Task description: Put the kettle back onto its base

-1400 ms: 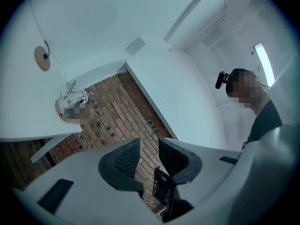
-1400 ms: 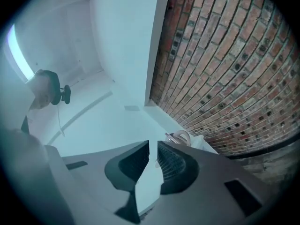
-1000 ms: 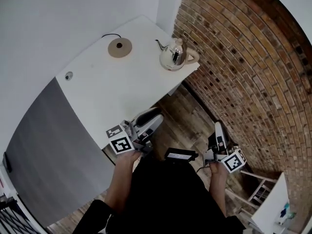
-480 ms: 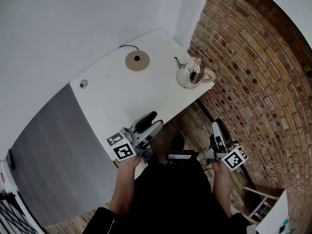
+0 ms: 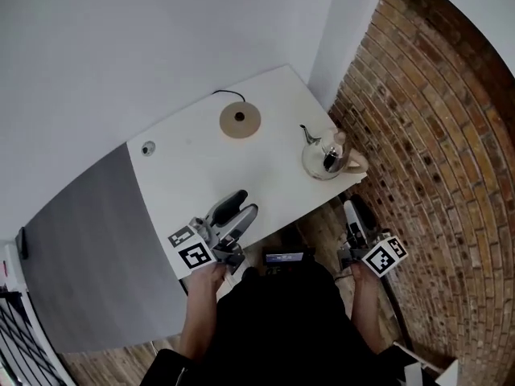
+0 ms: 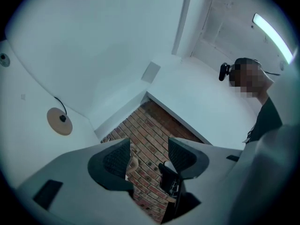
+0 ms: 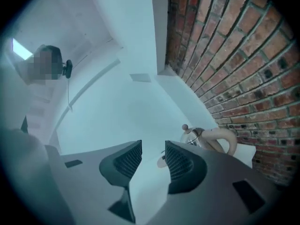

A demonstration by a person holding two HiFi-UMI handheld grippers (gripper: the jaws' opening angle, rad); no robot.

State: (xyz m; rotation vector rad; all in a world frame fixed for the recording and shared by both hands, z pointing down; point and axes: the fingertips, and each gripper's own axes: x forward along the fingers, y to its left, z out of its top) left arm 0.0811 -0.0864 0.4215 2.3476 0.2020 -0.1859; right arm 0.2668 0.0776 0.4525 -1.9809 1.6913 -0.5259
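Plainly the kettle (image 5: 326, 158) is nearer the right tongs (image 5: 352, 209): it stands just ahead of them and slightly to their right at the surface's (image 5: 185, 183) corner, handle turned their way. The base (image 5: 240, 120) lies well beyond, ahead-left of the left tongs (image 5: 235, 210). Both tongs have just been opening and gape, nothing between them.

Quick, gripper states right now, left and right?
Left gripper: open, jaws just opening wider, nothing between them.
Right gripper: open, jaws just opened, nothing between them.
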